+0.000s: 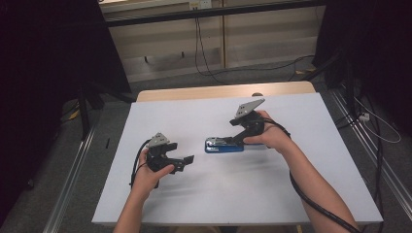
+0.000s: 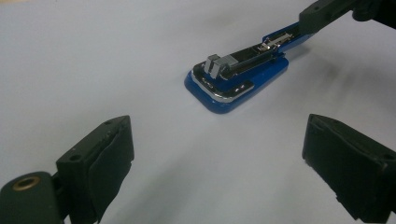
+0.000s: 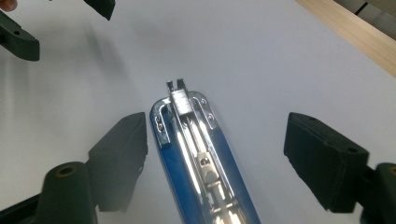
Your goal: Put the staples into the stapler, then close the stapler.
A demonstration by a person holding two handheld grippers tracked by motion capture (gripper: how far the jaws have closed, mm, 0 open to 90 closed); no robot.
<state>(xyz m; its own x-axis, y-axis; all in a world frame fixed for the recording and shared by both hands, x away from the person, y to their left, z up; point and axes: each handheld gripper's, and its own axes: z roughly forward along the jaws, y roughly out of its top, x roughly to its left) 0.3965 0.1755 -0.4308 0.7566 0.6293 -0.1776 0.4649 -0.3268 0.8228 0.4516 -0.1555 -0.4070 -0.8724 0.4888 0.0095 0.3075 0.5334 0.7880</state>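
Right gripper view: right gripper [image 3: 215, 158] jaws apart astride blue stapler [image 3: 196, 154], left gripper [image 2: 215, 172] apart nearby; centre before closing.

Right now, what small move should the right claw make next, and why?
Probably close on the blue stapler. The right claw is open with its jaws either side of it, apparently not yet gripping. The left claw is open and apart.

Stapler [image 1: 224, 145] seen as blue with silver metal top; tabletop [image 1: 301, 184] white with light wood edge; both grippers' jaws black, plates grey
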